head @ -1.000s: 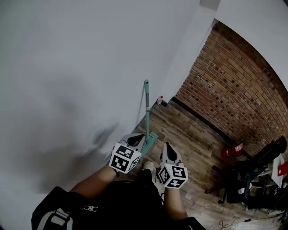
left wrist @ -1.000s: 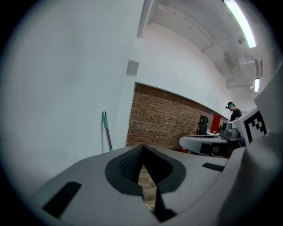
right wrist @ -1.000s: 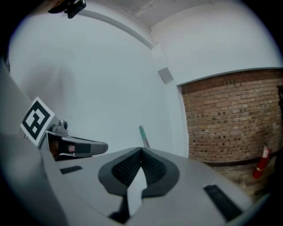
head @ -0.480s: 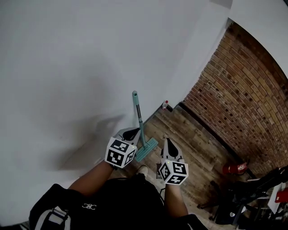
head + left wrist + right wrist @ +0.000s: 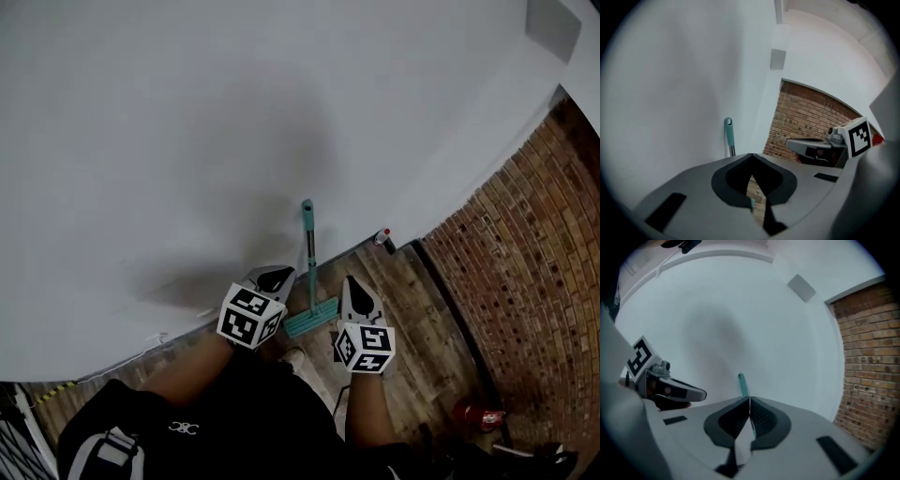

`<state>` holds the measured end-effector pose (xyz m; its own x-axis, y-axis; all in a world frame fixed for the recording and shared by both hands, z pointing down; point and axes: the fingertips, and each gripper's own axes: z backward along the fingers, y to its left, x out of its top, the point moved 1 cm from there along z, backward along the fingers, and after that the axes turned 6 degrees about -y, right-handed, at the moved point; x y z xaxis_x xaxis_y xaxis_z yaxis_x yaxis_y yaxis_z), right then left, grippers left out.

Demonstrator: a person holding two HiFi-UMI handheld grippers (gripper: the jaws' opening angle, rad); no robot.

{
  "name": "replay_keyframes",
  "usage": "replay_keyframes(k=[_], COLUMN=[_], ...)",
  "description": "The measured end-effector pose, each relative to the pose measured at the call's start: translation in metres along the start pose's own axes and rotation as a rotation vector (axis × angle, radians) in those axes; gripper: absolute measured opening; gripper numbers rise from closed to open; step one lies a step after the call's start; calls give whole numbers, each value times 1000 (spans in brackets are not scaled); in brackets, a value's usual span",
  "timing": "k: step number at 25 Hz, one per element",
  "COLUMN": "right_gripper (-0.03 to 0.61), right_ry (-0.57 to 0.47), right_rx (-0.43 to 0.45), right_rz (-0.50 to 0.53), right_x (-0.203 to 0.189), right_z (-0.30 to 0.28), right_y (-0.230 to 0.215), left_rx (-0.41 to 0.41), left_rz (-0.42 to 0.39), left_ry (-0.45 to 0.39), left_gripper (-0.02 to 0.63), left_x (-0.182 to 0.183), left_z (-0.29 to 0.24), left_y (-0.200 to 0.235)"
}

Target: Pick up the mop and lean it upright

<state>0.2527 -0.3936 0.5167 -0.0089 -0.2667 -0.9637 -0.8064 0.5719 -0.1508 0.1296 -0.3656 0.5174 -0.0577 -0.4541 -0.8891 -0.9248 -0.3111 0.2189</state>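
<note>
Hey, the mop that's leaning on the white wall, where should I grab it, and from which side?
Grip the mop on its thin pole just below the teal top grip, probably coming from the room side, jaws closing across it. It stands nearly upright against the wall, which blocks the back, and its head lies low on the floor.

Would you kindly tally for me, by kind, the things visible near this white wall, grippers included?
Mop: 1
Grippers: 2, the left gripper and the right gripper
Small red-capped bottle: 1
Red item on the floor, too small to identify: 1
Total: 5
</note>
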Motion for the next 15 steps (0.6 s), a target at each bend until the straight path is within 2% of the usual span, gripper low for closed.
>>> replay_keyframes(k=[4, 7, 15], right_gripper=[19, 112, 112], right_ry=[22, 33, 84], right_rx=[58, 119, 185], right_rz=[66, 76, 185], right_x=[4, 8, 14], right_z=[-37, -61, -129], right_y=[6, 14, 31], left_rx=[36, 58, 86], left_rz=[4, 20, 48], left_ry=[1, -22, -42], left_gripper=[-5, -5, -5], left_x=[-2, 7, 9], left_z=[-4, -8, -3], left_y=[15, 25, 43])
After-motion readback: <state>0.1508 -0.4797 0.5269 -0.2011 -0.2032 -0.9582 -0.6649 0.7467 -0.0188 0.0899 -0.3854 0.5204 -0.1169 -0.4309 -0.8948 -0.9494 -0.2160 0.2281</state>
